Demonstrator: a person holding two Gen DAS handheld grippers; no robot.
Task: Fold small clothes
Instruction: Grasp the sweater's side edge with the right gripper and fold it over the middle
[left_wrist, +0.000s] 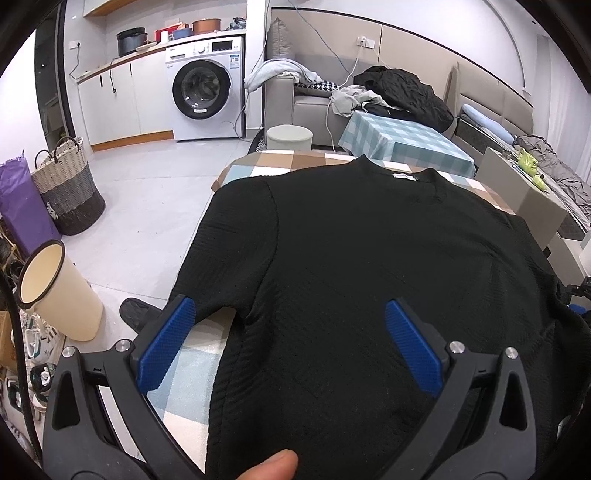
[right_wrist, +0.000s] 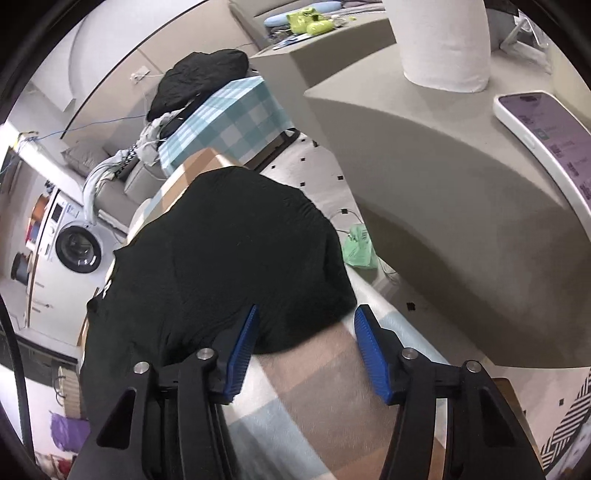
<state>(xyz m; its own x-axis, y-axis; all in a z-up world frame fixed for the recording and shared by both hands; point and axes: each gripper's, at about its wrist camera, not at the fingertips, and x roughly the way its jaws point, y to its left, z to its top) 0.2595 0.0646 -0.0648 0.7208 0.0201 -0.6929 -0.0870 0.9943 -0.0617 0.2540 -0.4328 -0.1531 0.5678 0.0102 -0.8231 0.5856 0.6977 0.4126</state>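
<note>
A black short-sleeved top (left_wrist: 354, 266) lies flat on a table covered with a checked cloth (left_wrist: 192, 373), collar at the far end. My left gripper (left_wrist: 290, 328) is open above the top's near left part, by the left sleeve, blue pads (left_wrist: 166, 343) wide apart. In the right wrist view the same top (right_wrist: 221, 266) lies ahead. My right gripper (right_wrist: 304, 347) is open, its left pad (right_wrist: 242, 349) at the edge of the right sleeve, its right pad over the bare cloth (right_wrist: 321, 398). Neither gripper holds anything.
Left of the table stand a cream bin (left_wrist: 55, 291), a woven basket (left_wrist: 70, 192) and shoes. A washing machine (left_wrist: 207, 88) and sofa with clothes are behind. To the right, a grey counter (right_wrist: 443, 206) carries a phone (right_wrist: 546, 140) and a paper roll (right_wrist: 443, 40).
</note>
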